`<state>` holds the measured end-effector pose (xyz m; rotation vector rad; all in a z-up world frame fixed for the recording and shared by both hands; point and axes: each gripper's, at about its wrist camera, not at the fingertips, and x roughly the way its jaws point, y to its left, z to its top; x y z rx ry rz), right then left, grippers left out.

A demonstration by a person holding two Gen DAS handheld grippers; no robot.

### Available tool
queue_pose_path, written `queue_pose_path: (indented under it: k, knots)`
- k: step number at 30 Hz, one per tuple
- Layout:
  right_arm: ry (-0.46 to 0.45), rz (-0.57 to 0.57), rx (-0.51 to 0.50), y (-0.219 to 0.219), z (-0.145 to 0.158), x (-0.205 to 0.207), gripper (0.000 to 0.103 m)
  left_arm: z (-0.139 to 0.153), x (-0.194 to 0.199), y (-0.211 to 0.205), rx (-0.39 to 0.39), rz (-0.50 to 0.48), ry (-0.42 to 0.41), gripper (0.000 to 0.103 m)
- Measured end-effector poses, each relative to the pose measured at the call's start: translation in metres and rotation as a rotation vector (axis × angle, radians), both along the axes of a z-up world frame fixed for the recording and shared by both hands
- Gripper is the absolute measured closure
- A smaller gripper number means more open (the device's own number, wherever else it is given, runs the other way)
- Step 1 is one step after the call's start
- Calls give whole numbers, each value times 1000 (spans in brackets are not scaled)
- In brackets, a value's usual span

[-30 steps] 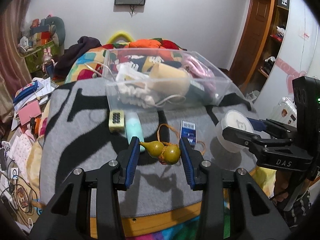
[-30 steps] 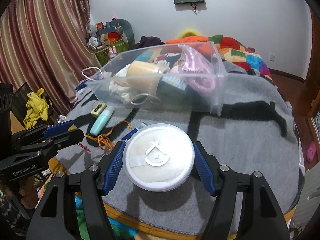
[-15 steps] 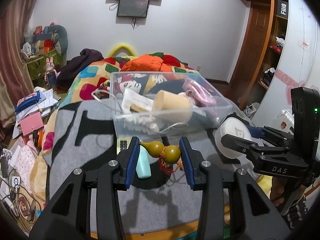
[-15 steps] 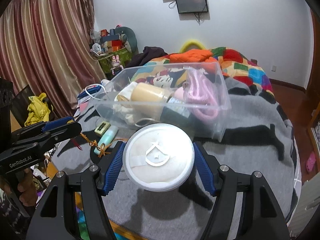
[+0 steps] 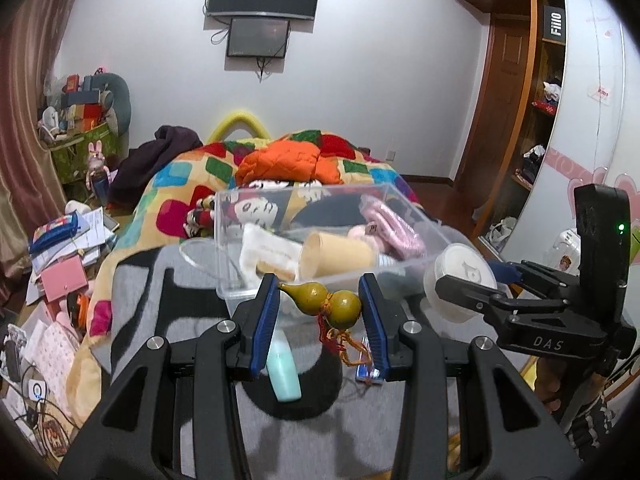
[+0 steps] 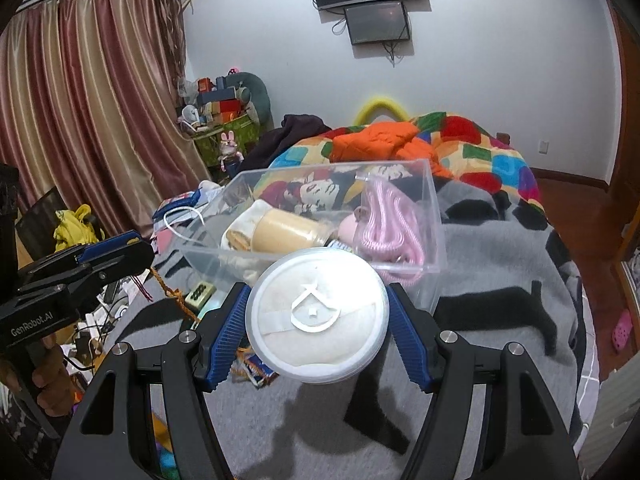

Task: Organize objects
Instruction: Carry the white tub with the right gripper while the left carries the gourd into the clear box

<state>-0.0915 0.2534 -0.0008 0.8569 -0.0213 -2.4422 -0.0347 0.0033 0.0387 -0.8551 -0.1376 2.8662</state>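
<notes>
My left gripper [image 5: 320,304] is shut on a small yellow-green gourd charm [image 5: 326,302] with a red and orange cord hanging below, held in the air just before the clear plastic bin [image 5: 430,232]. My right gripper [image 6: 318,316] is shut on a round white lidded container [image 6: 318,314], also raised, near the bin's front wall [image 6: 434,260]. The bin holds a beige cup [image 5: 340,254], a coiled pink cord [image 6: 386,228] and white items. The right gripper also shows in the left wrist view [image 5: 472,280], the left gripper in the right wrist view [image 6: 112,252].
On the grey blanket [image 6: 500,380] below lie a mint tube [image 5: 282,372], a blue and white packet [image 5: 366,364] and a small yellow case [image 6: 200,292]. A colourful quilt [image 5: 180,176] lies behind the bin. Papers and clutter [image 5: 60,248] cover the floor at the left.
Both grippers have risen off the blanket with their objects and moved toward the bin. The gourd's cord now hangs free.
</notes>
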Motion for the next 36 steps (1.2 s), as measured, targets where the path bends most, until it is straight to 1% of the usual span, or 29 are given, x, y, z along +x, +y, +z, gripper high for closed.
queue_pose_path:
  k: [4, 12, 17, 23, 25, 27, 29, 36]
  knots:
    - [20, -8, 1, 0, 6, -6, 39, 8, -5, -2, 1, 6, 26, 63]
    - [46, -26, -5, 0, 17, -23, 39, 18, -22, -10, 25, 4, 39, 63]
    - [62, -31, -8, -3, 23, -32, 39, 31, -33, -14, 28, 12, 69, 63]
    - [83, -36, -21, -5, 33, -45, 39, 53, -44, -20, 29, 31, 129, 63]
    - [92, -39, -26, -6, 36, -48, 39, 55, -51, -21, 29, 37, 137, 63]
    - [94, -38, -26, -7, 37, -49, 39, 53, -57, -24, 34, 40, 131, 63]
    - [91, -39, -20, -10, 35, -53, 39, 44, -65, -27, 36, 50, 109, 63]
    - [39, -42, 8, -14, 15, -67, 38, 1, -90, -32, 45, 61, -9, 63]
